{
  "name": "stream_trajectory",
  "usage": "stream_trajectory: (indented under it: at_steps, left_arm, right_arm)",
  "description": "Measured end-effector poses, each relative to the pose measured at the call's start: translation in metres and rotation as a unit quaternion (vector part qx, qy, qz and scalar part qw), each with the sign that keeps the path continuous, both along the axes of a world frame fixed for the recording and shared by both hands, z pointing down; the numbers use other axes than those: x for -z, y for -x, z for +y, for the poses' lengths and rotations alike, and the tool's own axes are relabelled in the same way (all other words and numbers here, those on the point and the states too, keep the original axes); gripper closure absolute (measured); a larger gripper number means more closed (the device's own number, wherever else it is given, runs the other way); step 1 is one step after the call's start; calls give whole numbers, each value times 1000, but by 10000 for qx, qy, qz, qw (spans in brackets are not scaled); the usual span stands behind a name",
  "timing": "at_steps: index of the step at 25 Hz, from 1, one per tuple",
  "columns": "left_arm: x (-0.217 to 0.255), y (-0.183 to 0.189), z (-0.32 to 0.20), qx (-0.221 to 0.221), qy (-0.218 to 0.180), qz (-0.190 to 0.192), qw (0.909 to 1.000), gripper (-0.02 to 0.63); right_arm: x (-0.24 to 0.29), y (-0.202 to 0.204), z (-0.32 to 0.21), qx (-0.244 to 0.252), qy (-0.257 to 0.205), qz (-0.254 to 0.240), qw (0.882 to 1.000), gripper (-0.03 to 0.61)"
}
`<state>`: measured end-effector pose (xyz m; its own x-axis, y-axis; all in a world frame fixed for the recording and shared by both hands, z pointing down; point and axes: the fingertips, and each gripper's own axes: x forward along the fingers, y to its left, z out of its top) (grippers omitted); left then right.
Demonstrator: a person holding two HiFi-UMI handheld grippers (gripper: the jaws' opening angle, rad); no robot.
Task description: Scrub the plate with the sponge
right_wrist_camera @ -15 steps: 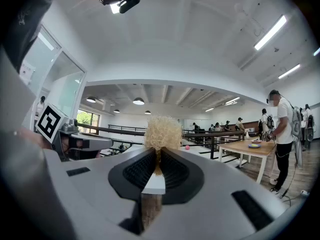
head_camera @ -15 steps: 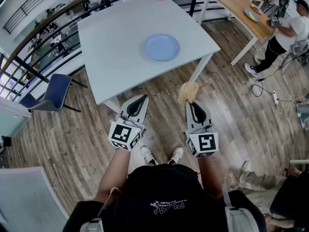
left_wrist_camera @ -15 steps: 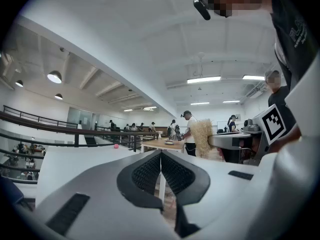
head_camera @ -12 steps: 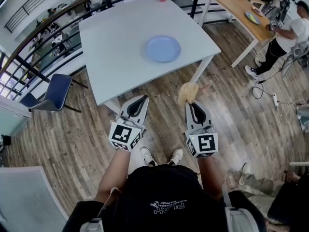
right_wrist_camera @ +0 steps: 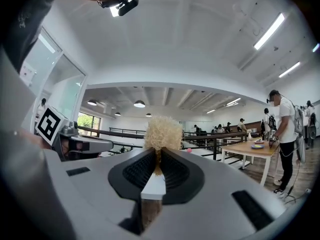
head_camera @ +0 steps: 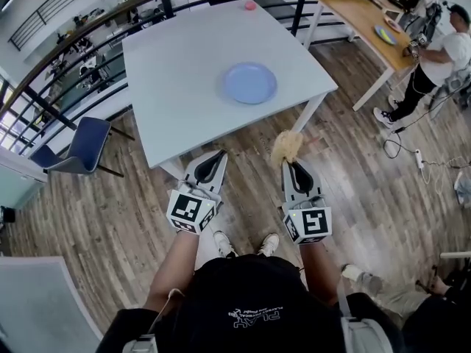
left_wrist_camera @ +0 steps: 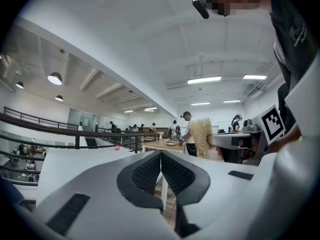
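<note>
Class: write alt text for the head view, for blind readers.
A person, seen from above, holds two grippers near a white table bearing a blue plate. The right gripper clamps a straw-coloured sponge; the left gripper is shut, empty.

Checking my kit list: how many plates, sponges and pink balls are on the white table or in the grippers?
Plate: 1, the blue plate on the white table
Sponge: 1, held in the right gripper
Pink ball: 1
Total: 3
</note>
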<state>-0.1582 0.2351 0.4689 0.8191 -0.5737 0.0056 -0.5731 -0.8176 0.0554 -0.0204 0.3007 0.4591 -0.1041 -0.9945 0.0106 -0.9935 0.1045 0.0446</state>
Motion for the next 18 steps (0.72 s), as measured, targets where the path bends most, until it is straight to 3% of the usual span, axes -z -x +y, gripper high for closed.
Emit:
stream_trajectory:
  at_steps: [18]
  left_arm:
    - [-4,58,-37,-113,115,82,9998,601]
  right_arm:
    - [3,51,-39,-201,58,-31,9998,534]
